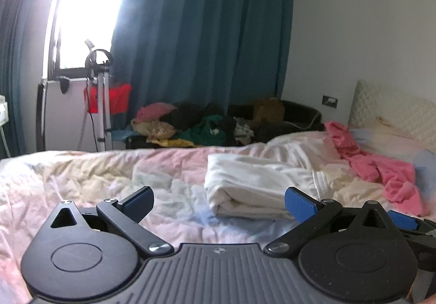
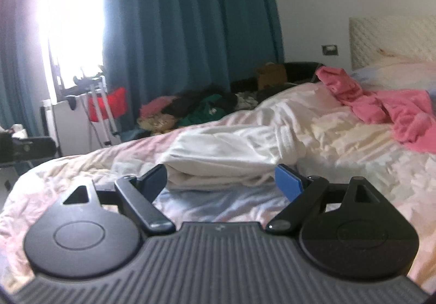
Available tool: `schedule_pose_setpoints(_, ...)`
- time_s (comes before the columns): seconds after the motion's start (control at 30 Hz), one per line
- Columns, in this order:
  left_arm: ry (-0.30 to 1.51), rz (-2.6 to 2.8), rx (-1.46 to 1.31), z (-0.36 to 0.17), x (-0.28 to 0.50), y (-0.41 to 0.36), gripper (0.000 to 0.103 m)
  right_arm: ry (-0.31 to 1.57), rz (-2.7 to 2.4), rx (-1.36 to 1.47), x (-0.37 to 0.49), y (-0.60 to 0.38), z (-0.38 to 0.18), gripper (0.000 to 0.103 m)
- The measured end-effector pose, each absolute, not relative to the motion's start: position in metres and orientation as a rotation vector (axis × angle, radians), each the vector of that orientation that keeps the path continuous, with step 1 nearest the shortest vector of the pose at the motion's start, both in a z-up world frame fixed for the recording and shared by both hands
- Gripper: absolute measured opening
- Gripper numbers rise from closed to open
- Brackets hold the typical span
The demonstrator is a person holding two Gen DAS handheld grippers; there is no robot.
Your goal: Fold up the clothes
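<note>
A folded white garment (image 1: 253, 184) lies on the pale pink bedspread (image 1: 81, 176), just beyond my fingers; it also shows in the right wrist view (image 2: 223, 159). My left gripper (image 1: 219, 203) is open and empty, a short way in front of the garment's near edge. My right gripper (image 2: 220, 181) is open and empty, its blue pads (image 2: 287, 184) level with the garment's near edge, one to each side. Part of the right gripper (image 1: 403, 219) shows at the right edge of the left wrist view. A crumpled pink garment (image 1: 378, 165) lies near the headboard; the right wrist view shows it too (image 2: 381, 105).
A heap of mixed clothes (image 1: 196, 127) lies beyond the bed's far edge, under the teal curtain (image 1: 201, 31). A tripod (image 1: 100, 97) stands by the bright window (image 1: 84, 4). A quilted headboard (image 1: 389, 110) is at the right. A brown box (image 2: 271, 73) sits by the wall.
</note>
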State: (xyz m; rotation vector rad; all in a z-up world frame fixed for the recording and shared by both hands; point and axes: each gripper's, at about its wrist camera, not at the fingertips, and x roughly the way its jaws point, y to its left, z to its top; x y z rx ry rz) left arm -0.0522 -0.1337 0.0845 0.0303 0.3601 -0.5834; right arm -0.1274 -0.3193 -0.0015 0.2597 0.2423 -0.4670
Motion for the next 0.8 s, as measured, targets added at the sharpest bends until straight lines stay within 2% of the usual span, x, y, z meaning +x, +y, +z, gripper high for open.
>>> schedule_pose_setpoints(0.33, 0.403, -0.611, 0.04, 0.048, -0.042, -0.142, 0.103, 0.224, -0.467, 0.212, -0.128, -0.312, -0.01, 0.088)
schedule_pose_setpoints(0.8, 0.389, -0.591, 0.018, 0.045, -0.043, -0.134, 0.103, 0.241, -0.462, 0.198, -0.124, -0.308, -0.011, 0.088)
